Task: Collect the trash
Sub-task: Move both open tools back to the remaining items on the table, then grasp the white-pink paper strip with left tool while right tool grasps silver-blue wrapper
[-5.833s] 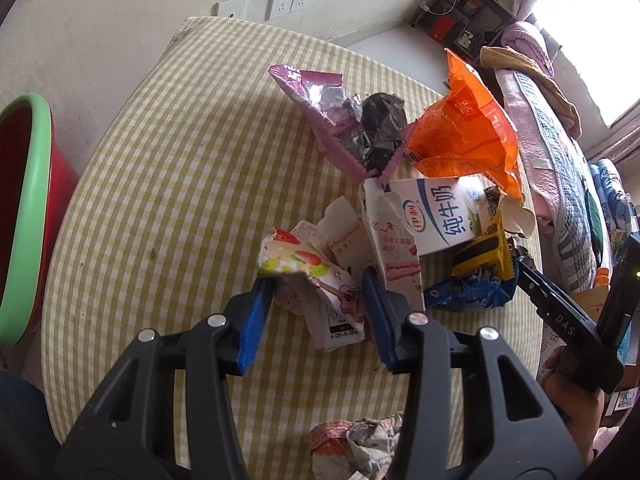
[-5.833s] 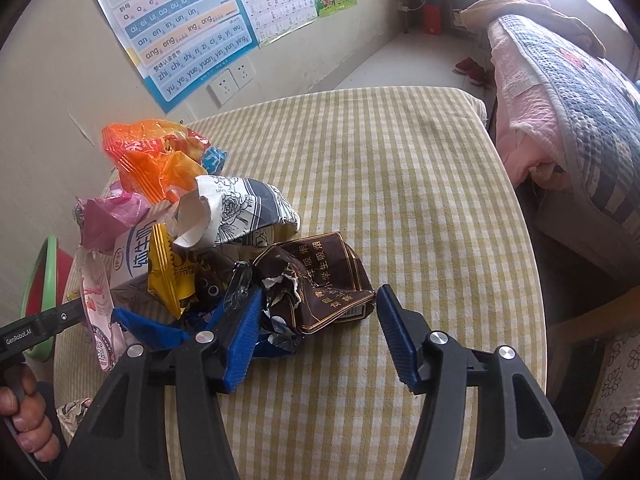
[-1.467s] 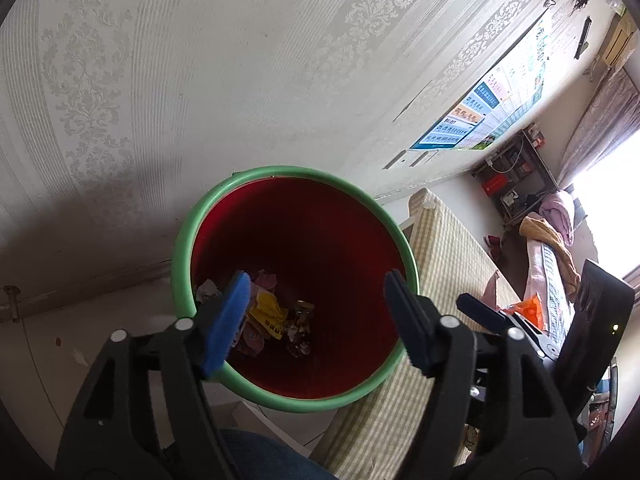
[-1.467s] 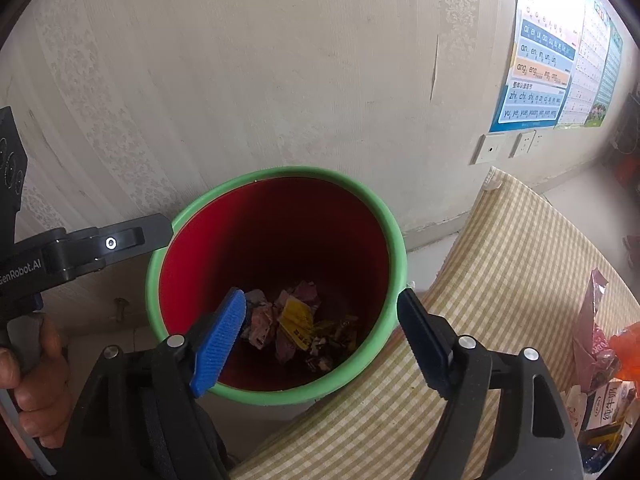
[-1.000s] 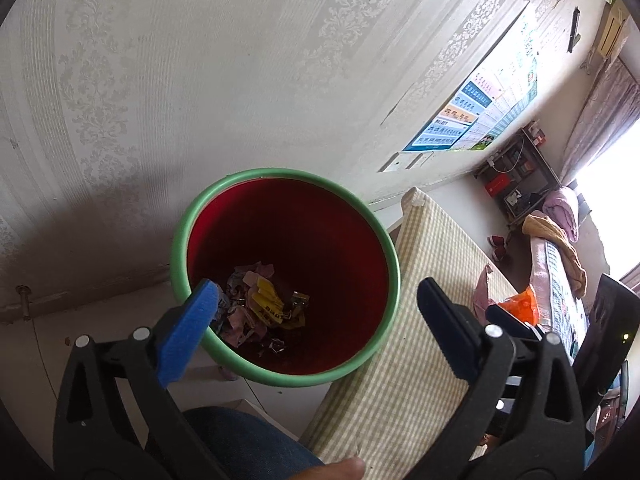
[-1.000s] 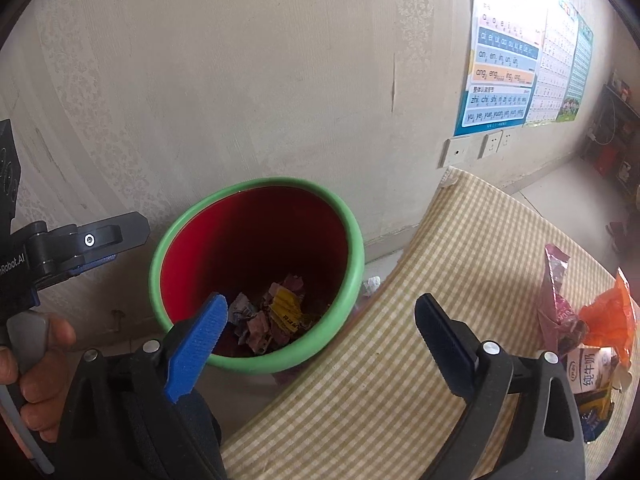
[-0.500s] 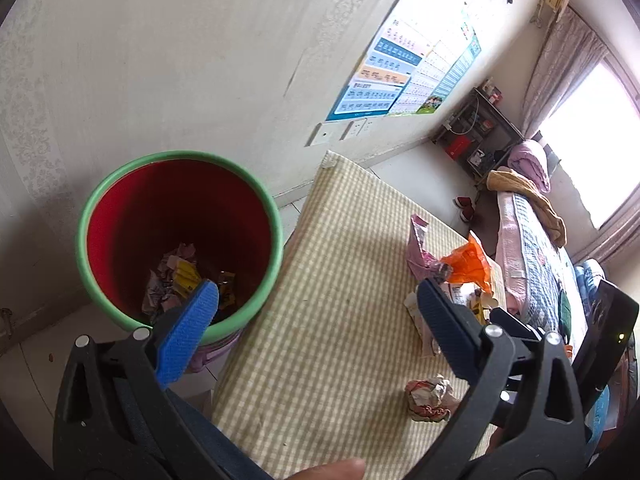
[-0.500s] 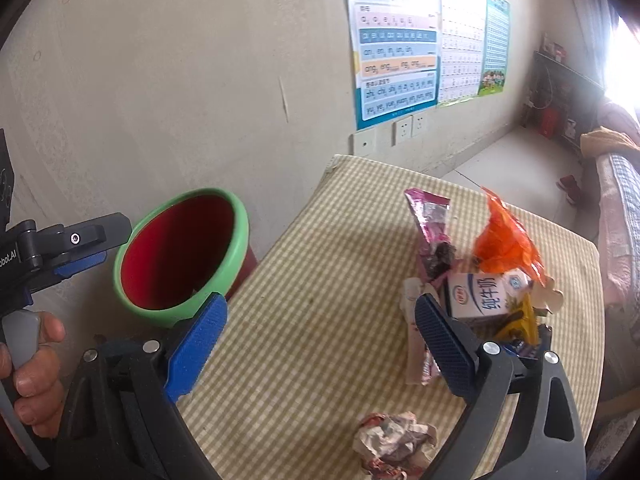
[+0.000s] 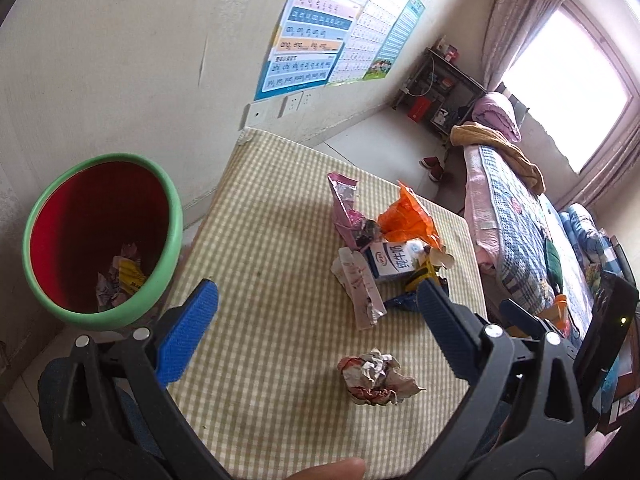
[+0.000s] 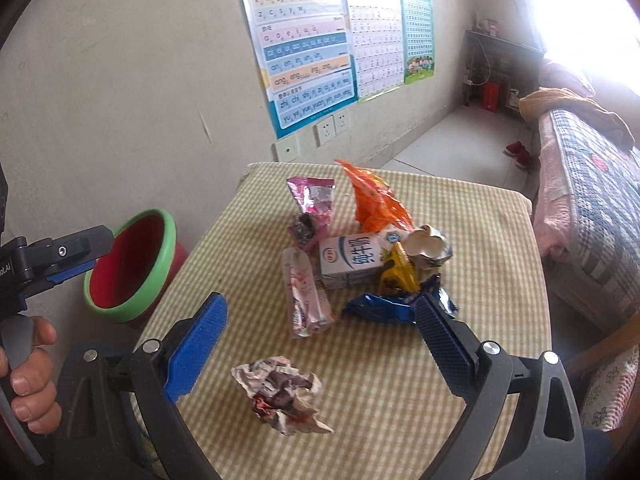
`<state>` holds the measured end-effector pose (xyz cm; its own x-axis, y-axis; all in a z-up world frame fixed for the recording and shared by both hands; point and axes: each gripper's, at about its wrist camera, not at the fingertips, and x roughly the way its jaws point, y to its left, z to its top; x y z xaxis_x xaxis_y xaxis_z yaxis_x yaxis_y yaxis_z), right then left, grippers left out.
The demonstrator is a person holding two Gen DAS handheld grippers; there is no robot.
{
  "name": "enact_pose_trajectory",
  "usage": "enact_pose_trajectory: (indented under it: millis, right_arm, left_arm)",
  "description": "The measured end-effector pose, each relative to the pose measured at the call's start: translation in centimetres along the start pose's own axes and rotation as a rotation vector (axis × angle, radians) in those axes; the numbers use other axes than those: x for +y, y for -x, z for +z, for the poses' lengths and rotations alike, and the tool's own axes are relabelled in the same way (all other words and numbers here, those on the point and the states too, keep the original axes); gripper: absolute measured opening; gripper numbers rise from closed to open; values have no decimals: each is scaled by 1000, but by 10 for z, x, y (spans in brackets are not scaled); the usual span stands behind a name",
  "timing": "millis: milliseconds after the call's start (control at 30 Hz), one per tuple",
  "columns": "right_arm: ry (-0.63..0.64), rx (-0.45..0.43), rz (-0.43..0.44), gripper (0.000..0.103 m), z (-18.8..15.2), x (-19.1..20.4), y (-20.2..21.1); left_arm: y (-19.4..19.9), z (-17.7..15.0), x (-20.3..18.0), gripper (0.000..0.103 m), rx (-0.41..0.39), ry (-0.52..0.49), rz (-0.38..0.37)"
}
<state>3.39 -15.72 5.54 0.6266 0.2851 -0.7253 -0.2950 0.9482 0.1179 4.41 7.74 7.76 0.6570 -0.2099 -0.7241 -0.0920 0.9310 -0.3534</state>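
Trash lies on a checked table [image 9: 272, 240] [image 10: 460, 360]: a crumpled paper wad [image 9: 376, 376] [image 10: 282, 392] near the front, a pink carton wrapper [image 9: 362, 292] [image 10: 304, 296], a white milk carton [image 9: 394, 264] [image 10: 352, 260], an orange bag [image 9: 410, 216] [image 10: 376, 200], a pink foil bag [image 9: 344, 200] [image 10: 312, 200] and a blue wrapper [image 10: 384, 308]. A red bin with a green rim [image 9: 176, 236] [image 10: 160, 264] stands left of the table with trash inside. My left gripper [image 9: 316, 320] and my right gripper [image 10: 320, 328] are both open and empty above the table's front.
A wall with posters [image 10: 308, 52] and sockets [image 10: 332, 126] runs behind the table. A bed with a quilt [image 9: 516, 208] [image 10: 592, 184] stands to the right. A chair seat [image 10: 608, 392] sits at the table's right front. The left gripper's body [image 10: 48, 260] shows at the left.
Both grippers have swung from over the bin back toward the table. The trash pile and the paper wad now lie ahead of the open jaws.
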Motion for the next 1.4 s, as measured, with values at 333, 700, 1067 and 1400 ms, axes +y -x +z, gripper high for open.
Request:
enact_pose_trajectory:
  millis: [333,700,1067,1400]
  right_arm:
    - [-67,-31,-72,92,-2,-57,18]
    - [-128,23,-88,92,-7,-101,-5]
    - [-166,81,-66,90,-8,-110,-50]
    - [-184,133,-42,73,-8,-118,-87]
  left_arm:
    - [-22,-6,-49,97,47,-81,-14]
    - [-63,-6,-84,97,121,-86,-44]
    - [-113,-7,-72,92,195,-49,16]
    - [-151,-10,-55,72,278,-19,29]
